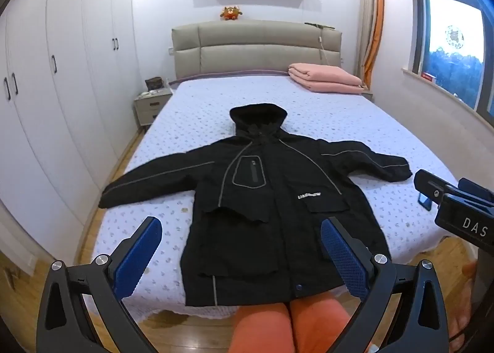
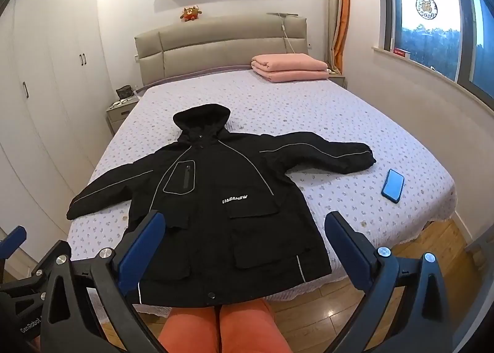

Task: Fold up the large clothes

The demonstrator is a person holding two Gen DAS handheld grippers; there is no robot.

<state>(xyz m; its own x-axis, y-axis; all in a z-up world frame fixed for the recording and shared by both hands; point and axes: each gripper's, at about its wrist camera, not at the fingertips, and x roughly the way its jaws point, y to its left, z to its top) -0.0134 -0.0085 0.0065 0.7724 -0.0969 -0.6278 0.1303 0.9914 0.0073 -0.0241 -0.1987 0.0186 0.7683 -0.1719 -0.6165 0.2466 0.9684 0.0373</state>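
Note:
A black hooded jacket (image 1: 265,198) (image 2: 216,198) lies flat and face up on the bed, sleeves spread to both sides, hood toward the headboard, hem at the near edge. My left gripper (image 1: 242,255) hovers open above the hem, nothing between its blue pads. My right gripper (image 2: 245,249) also hangs open over the lower front of the jacket, holding nothing. The right gripper's body (image 1: 457,208) shows at the right edge of the left wrist view.
The bed (image 2: 308,112) has a dotted lilac cover. A blue phone (image 2: 392,185) lies right of the jacket. A folded pink blanket (image 2: 290,67) sits by the headboard. Wardrobes (image 1: 61,75) line the left, a nightstand (image 1: 151,106) beside them. A person's orange-clad legs (image 2: 216,328) stand at the bed's foot.

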